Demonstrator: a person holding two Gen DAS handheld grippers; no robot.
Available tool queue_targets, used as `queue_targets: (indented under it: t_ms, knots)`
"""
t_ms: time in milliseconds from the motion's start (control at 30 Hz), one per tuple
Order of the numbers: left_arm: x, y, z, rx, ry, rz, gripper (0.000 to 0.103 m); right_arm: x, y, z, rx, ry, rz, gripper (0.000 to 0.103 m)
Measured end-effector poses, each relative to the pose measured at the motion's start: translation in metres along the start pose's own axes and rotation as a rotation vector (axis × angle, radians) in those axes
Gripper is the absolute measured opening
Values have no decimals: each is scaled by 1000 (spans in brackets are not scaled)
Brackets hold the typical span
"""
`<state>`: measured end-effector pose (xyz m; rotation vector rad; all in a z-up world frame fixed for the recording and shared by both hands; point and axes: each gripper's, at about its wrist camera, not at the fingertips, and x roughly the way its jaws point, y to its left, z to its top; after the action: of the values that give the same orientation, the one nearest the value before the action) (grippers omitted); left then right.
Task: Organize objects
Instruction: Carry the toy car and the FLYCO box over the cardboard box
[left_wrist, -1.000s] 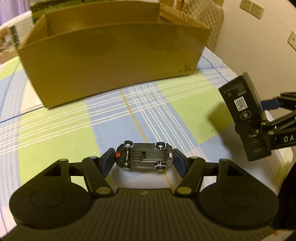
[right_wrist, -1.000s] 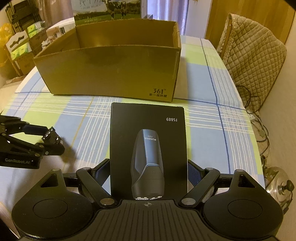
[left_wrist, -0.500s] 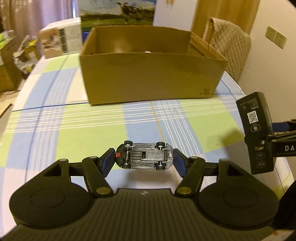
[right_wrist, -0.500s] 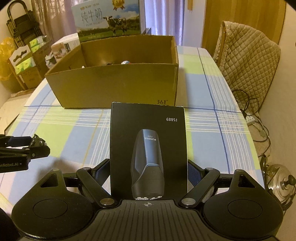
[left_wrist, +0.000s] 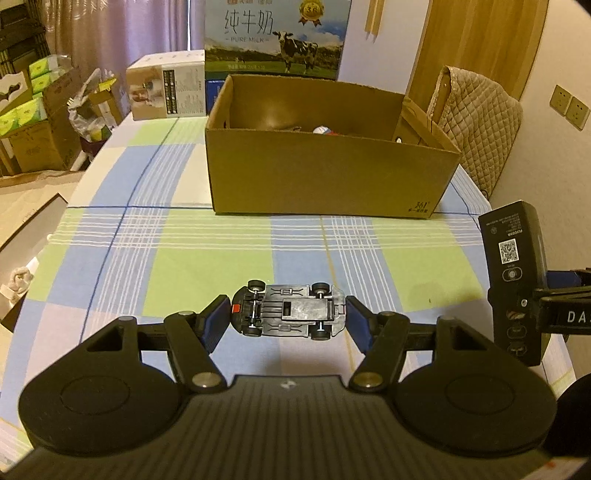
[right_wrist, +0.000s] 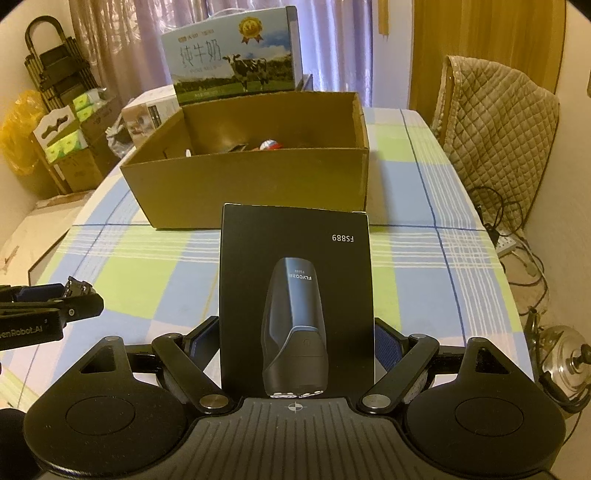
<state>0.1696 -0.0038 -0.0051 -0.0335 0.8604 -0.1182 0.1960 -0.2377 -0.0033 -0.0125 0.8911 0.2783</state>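
My left gripper (left_wrist: 288, 314) is shut on a small toy car (left_wrist: 290, 311), held by nose and tail with its grey underside and wheels facing me, above the checked tablecloth. My right gripper (right_wrist: 295, 339) is shut on a black shaver box (right_wrist: 295, 291) marked FS889, held upright by its side edges; the same shaver box (left_wrist: 515, 273) shows at the right of the left wrist view. An open brown cardboard box (left_wrist: 325, 173) stands ahead on the table, also seen as the cardboard box (right_wrist: 255, 184) in the right wrist view, with a few small items inside. The left gripper (right_wrist: 79, 295) appears at the left there.
A milk carton (left_wrist: 277, 35) and a white box (left_wrist: 166, 90) stand behind the cardboard box. A quilted chair (right_wrist: 498, 125) sits at the table's right side, with cables and a metal kettle (right_wrist: 565, 365) on the floor. Stacked cartons (left_wrist: 33, 122) fill the left background.
Both grippers have risen and pulled back from the cardboard box, so its inside and the milk carton behind now show. Each still holds its object.
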Motion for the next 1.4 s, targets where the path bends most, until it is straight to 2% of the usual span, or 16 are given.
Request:
queue_targets:
  t_ms: [700,1400]
  knots:
    - [-16,-6,25,10,-47,18,62,-15,1,20,-20,-44,-4,81]
    - [-1,-10,95,75,-85,1,62,-3,-6,88,-60,-79,6,81]
